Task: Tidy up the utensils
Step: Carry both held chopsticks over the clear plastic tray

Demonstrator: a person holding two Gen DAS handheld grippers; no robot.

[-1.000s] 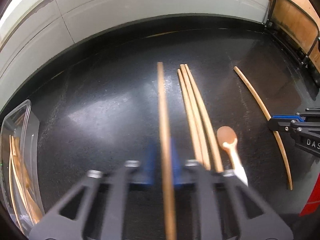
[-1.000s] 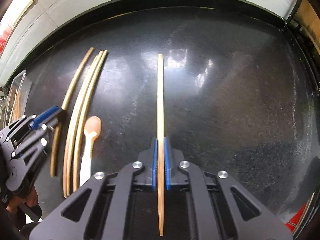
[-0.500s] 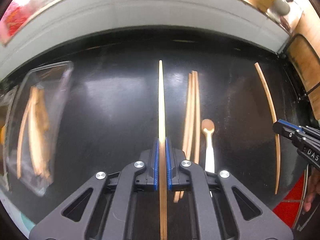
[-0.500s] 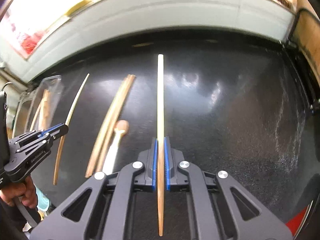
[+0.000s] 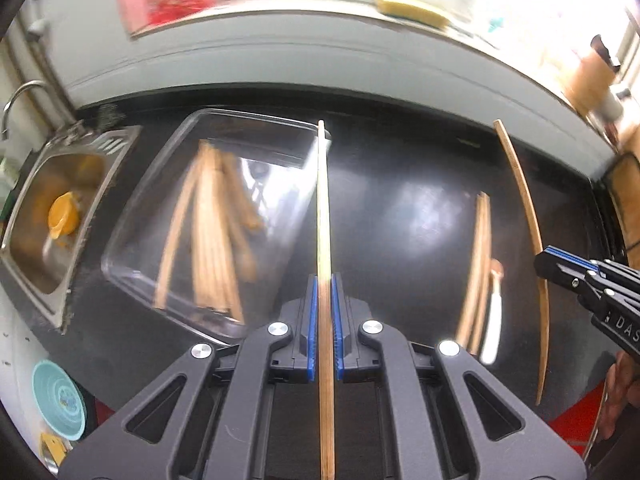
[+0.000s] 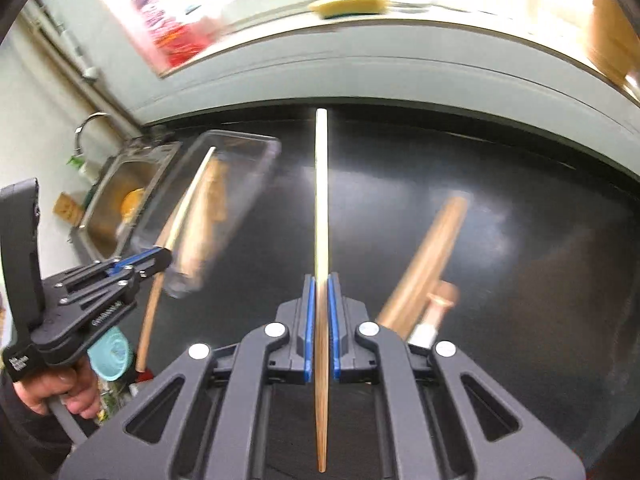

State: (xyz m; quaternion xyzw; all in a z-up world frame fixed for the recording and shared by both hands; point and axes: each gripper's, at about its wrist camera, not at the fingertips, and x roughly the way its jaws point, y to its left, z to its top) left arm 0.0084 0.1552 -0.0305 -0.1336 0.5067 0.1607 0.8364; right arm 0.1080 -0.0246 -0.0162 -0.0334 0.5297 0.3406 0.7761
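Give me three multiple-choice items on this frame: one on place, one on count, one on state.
1. Where does the clear container sit?
A. Inside the sink
B. On the black counter beside the sink
C. On the window ledge

2. How many chopsticks are held across both grippers?
A. One
B. Two
C. Four

3. What state is the spoon in?
A. Lying on the counter
B. Held by a gripper
C. Inside the container

Key: 1 B, it rests on the black counter next to the sink. 2 B, the left hand-held gripper and right hand-held gripper each clamp one chopstick. 3 A, the spoon lies beside loose chopsticks.
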